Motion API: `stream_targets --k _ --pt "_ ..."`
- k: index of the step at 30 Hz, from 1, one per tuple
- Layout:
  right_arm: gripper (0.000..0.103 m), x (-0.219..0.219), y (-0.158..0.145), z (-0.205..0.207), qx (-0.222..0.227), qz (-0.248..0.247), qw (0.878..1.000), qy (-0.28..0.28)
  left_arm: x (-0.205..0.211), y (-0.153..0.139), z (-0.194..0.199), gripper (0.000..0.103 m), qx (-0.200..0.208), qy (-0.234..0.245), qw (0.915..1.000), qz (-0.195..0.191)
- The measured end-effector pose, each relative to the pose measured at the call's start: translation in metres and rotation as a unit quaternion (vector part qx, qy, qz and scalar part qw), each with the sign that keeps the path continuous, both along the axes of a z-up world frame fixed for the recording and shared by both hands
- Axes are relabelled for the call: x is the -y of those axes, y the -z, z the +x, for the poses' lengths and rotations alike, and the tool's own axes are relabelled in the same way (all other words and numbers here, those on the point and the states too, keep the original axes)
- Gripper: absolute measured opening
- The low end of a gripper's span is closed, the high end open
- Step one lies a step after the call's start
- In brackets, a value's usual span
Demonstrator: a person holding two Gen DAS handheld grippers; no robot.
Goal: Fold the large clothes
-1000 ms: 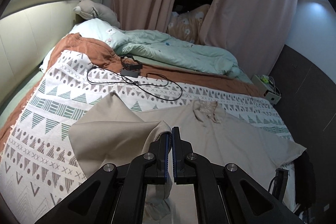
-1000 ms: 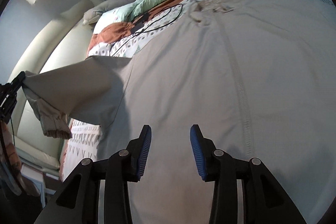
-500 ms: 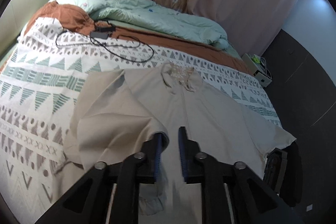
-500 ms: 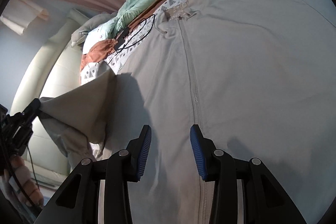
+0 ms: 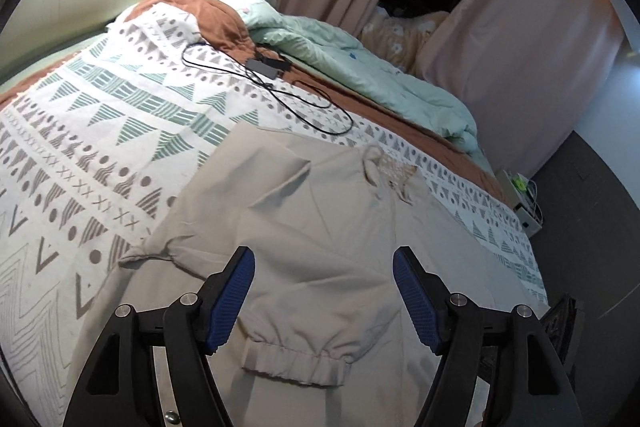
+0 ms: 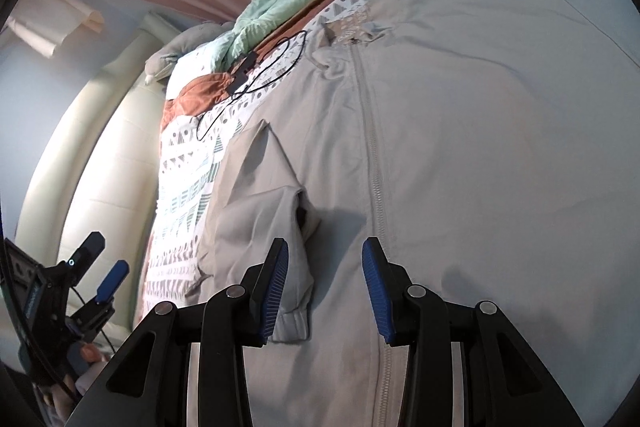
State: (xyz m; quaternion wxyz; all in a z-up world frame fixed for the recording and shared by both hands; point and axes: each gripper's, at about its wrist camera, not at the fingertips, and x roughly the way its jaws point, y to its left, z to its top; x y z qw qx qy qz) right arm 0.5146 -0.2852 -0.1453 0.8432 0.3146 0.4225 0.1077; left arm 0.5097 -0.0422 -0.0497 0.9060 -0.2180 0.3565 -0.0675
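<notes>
A beige zip-front jacket lies spread flat on the patterned bedspread, collar toward the pillows. Its one sleeve is folded inward across the chest, and the elastic cuff rests just below my left gripper, which is open and empty above it. In the right wrist view the same jacket fills the frame, zipper running up the middle and the folded sleeve at left. My right gripper hovers open over the jacket front, holding nothing. The left gripper shows at the far left edge.
A black charger with a looped cable lies on the bedspread beyond the jacket. A mint duvet and pillows are bunched at the head of the bed. Pink curtains hang behind. A padded headboard borders the bed's left side.
The left gripper, shut on the sleeve a second ago, carried it over the jacket body, opened and let it go. The sleeve now lies folded across the chest. The right gripper stayed open.
</notes>
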Motion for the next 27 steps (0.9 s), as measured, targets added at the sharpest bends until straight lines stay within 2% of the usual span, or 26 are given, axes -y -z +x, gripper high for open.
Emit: stream_targets --k 4,7,8,12,20,21,23,27 --pt "0.041 -0.024 -0.010 0.000 0.022 -0.039 0.999 -0.024 -0.029 0.014 -0.013 0.073 0.003 -0.038 0.9993 0.003" --pt "0.068 -0.051 -0.016 0.000 0.043 -0.067 0.996 -0.050 -0.049 0.024 -0.014 0.073 -0.010 -0.056 0.9984 0.008" --pt "0.072 -0.060 -0.016 0.000 0.047 -0.065 0.995 -0.061 -0.055 0.028 -0.015 0.073 -0.013 -0.062 0.9980 0.003" --pt "0.072 -0.103 -0.013 0.005 0.061 -0.105 0.987 -0.102 -0.083 0.040 -0.019 0.073 -0.024 -0.083 0.9960 -0.021" --pt "0.072 -0.158 0.016 0.013 0.033 -0.151 0.975 -0.159 -0.126 0.049 -0.030 0.072 -0.028 -0.109 0.9931 -0.034" --pt "0.073 -0.163 0.019 0.013 0.029 -0.157 0.973 -0.165 -0.131 0.051 -0.031 0.072 -0.030 -0.111 0.9928 -0.034" --pt "0.080 -0.174 0.027 0.013 0.022 -0.177 0.969 -0.172 -0.138 0.052 -0.033 0.072 -0.033 -0.114 0.9925 -0.030" --pt "0.082 -0.194 0.042 0.014 0.003 -0.232 0.955 -0.185 -0.148 0.055 -0.037 0.072 -0.038 -0.120 0.9920 -0.011"
